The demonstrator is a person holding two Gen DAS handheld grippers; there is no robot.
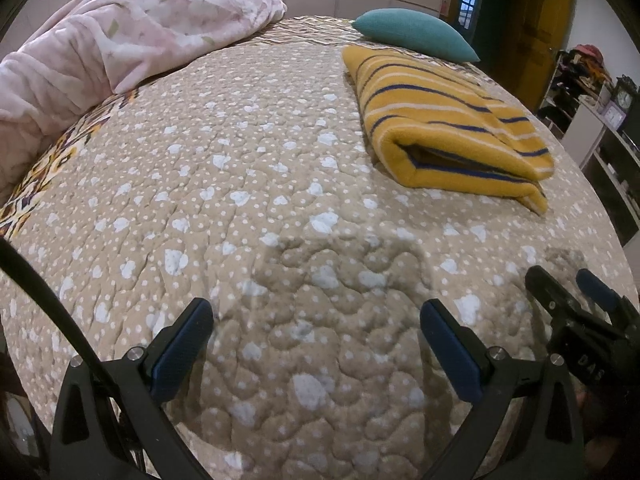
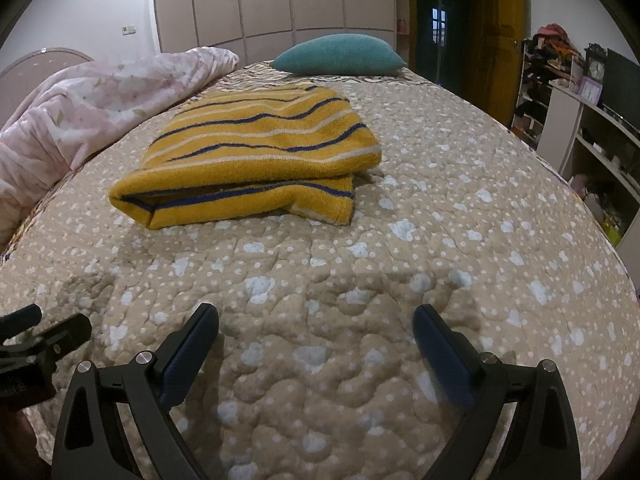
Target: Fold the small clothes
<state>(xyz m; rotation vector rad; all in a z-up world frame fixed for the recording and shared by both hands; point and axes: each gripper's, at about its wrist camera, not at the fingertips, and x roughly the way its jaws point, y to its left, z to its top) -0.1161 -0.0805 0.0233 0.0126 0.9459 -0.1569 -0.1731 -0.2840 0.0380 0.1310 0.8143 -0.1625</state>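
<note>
- The folded garment (image 2: 256,148) is mustard yellow with thin navy and cream stripes.
- The quilt (image 1: 224,184) covering the bed is beige, scattered with small white dots and larger pale blue-white blotches.
- Along the quilt's left edge runs a border (image 1: 44,164) patterned in yellow, dark and white.
- The cushion (image 2: 340,56) at the bed's far edge is plain teal.
- The blanket (image 1: 120,28) at the far left corner is pale pink with faint floral print.
- Both grippers' fingers (image 1: 184,352) are black with dark blue pads.

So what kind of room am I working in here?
Most likely a bedroom: a bed with a quilted bedspread, a teal pillow, a pink blanket, and wardrobe doors behind.
</note>
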